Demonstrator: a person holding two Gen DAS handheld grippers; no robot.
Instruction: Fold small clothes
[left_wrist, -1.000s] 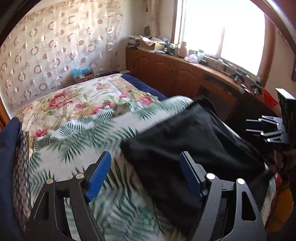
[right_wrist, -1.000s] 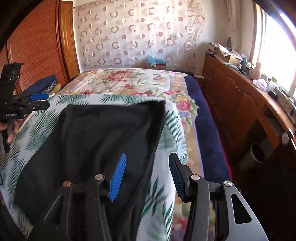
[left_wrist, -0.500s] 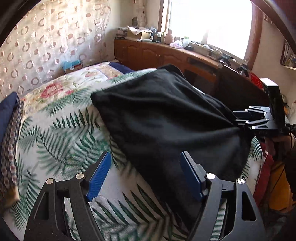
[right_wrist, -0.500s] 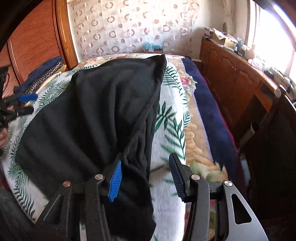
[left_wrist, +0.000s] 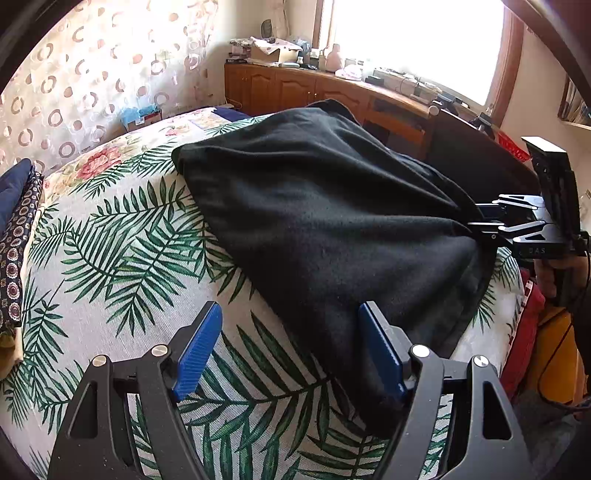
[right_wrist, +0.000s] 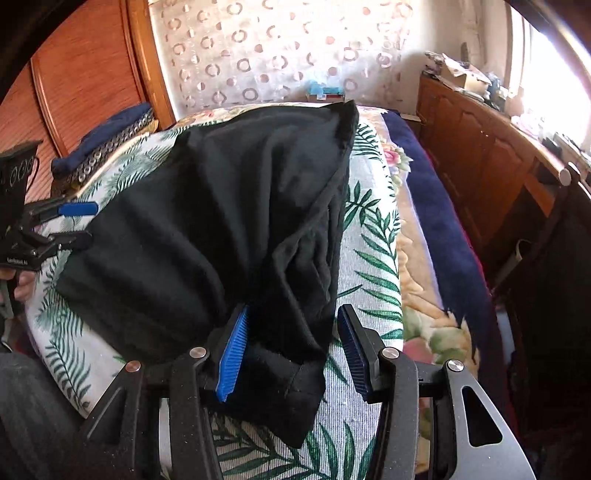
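Fingers of the left gripper (left_wrist: 288, 349) are gaping wide, empty, now sitting at the near left edge of the black garment (left_wrist: 332, 221) spread on the bed (left_wrist: 110, 240). Rightward, the right gripper (right_wrist: 291, 354) is also standing open, its fingers newly straddling a bunched corner, so pinching looks imminent. Garment type and any underside folds are staying hidden.

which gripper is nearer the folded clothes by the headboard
Left. The left gripper sits at the black garment's side nearest the folded clothes. The right gripper is at the opposite near corner, open around the fabric.
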